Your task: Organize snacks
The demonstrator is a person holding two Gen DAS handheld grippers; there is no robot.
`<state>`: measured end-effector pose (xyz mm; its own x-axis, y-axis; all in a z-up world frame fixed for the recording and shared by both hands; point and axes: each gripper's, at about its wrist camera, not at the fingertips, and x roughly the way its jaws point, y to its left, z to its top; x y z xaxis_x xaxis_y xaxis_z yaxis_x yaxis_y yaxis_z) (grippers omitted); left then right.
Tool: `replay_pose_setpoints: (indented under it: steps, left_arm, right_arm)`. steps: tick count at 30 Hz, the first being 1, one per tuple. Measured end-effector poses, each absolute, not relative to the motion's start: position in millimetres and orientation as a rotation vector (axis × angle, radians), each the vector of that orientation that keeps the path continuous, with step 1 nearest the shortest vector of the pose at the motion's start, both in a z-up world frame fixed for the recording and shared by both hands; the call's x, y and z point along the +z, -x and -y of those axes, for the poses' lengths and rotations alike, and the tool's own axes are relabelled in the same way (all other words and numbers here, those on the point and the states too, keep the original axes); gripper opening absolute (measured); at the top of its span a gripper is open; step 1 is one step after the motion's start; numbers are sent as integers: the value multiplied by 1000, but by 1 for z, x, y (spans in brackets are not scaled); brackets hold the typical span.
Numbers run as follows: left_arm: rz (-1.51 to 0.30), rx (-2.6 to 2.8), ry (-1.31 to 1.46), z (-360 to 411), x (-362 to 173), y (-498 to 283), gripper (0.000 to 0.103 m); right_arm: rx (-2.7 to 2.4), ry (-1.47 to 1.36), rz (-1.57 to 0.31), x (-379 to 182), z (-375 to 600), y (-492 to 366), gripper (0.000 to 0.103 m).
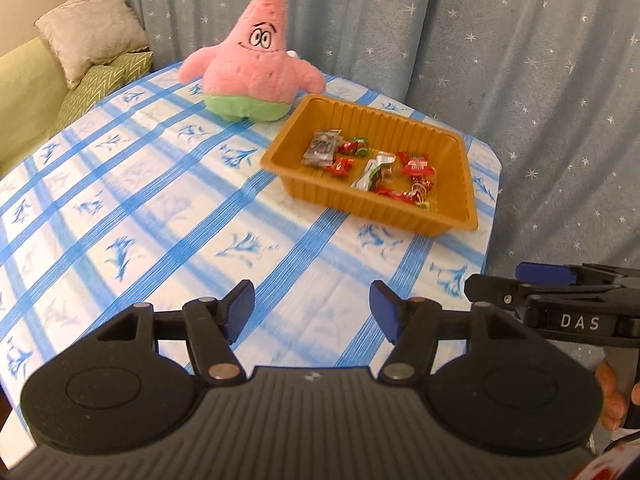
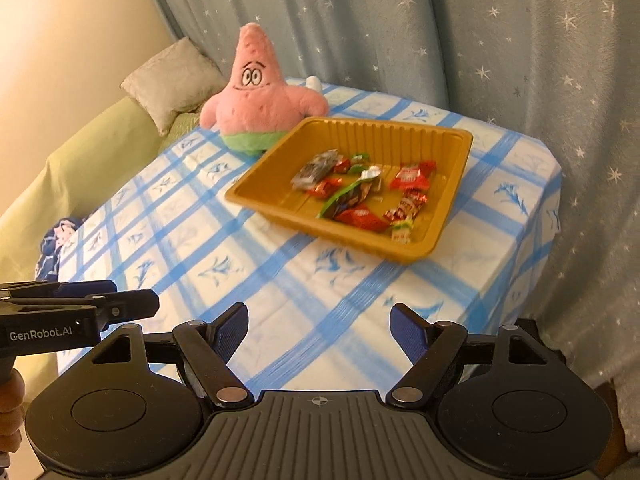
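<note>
An orange plastic tray sits on the far right part of a table covered with a blue-checked cloth. Several wrapped snacks, mostly red with a grey packet and a green-white one, lie inside the tray. My left gripper hangs open over the near part of the cloth with nothing between its blue pads. My right gripper is open and empty too, short of the tray. Each gripper shows at the edge of the other's view, the right gripper and the left gripper.
A pink star-shaped plush toy stands just left of the tray at the table's back. A starred blue-grey curtain hangs behind and to the right. A green sofa with cushions lies to the left.
</note>
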<state>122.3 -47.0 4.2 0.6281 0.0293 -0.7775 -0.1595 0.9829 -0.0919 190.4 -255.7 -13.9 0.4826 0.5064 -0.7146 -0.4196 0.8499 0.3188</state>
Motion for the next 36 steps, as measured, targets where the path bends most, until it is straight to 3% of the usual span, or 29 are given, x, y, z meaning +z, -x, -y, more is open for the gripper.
replay_pose_setpoints:
  steps: [16, 36]
  left_arm:
    - [-895, 66, 141, 29, 3, -51, 61]
    - [-873, 25, 119, 30, 10, -35, 61]
  right_arm:
    - [535, -87, -900, -5, 228, -111, 78]
    - [509, -85, -885, 0, 226, -87, 78]
